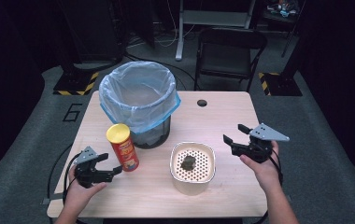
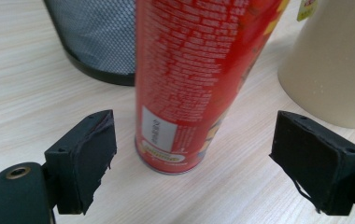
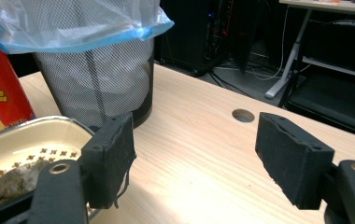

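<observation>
On table point(image 1: 231, 186), centre: cream pot point(image 1: 192, 177) with perforated top, dark lump point(image 1: 188, 163) resting on it; red can point(image 1: 123, 147) with yellow lid upright at pot's 9 o'clock, just beside it; mesh bin point(image 1: 139, 103) with blue-rimmed liner at can's 1 o'clock, close behind. Left gripper point(image 1: 111, 164) at can's 8 o'clock, jaws spread wide with nothing pinched; in left gripper view the can point(image 2: 189, 84) stands between and just beyond its pads point(image 2: 89, 154), not touching them. Right gripper point(image 1: 235, 134) at pot's 2 o'clock, raised above table, jaws spread, empty; cable hole point(image 1: 202, 102) at its 11 o'clock.
</observation>
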Available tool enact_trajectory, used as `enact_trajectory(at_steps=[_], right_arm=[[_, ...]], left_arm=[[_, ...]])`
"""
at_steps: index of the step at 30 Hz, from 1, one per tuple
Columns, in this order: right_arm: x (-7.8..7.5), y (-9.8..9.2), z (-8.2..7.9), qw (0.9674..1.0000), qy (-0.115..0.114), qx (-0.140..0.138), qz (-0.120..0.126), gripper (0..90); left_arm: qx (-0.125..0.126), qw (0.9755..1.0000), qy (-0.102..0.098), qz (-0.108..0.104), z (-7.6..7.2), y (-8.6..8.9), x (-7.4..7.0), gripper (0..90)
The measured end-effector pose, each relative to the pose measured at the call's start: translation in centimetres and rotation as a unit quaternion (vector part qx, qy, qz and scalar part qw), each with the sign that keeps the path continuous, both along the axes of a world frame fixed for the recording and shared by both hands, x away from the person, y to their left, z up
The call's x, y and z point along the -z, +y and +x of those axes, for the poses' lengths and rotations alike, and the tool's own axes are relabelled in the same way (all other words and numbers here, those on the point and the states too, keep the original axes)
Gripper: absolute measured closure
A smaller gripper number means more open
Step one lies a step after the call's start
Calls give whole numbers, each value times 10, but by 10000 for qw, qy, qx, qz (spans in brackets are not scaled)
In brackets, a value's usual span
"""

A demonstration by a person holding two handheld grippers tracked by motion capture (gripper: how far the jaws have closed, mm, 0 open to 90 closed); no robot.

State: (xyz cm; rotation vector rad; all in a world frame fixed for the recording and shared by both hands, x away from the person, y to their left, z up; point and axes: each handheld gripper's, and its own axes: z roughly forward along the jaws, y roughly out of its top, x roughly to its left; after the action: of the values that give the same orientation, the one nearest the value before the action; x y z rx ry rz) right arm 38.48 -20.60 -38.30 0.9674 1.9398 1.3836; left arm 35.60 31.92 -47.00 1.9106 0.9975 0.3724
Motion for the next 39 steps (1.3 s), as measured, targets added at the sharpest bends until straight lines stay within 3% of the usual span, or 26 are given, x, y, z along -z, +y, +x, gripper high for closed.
enact_trajectory(at_steps=[6,11,17,21,30,35,39], right_arm=[[9,-7,0,9997,36,200,-155,277],[16,-13,-3,9994,118,315,-108,278],[20,-20,-7,9987,154,474,-82,278],[23,-23,-7,9985,198,506,-57,278],[32,-25,-5,9977,324,578,-115,278],[35,-25,-7,9976,331,586,-143,277],[37,-25,-7,9975,343,589,-177,278]], left_arm=[[99,9999,7,103,10,-12,5,144],[45,9999,-43,-111,21,-19,7,148],[71,9996,-251,96,32,-27,8,169],[79,9992,-356,191,31,-29,7,222],[83,9983,-440,361,29,-31,3,237],[38,9987,-501,82,22,-31,-6,238],[78,9983,-558,159,15,-30,-17,239]])
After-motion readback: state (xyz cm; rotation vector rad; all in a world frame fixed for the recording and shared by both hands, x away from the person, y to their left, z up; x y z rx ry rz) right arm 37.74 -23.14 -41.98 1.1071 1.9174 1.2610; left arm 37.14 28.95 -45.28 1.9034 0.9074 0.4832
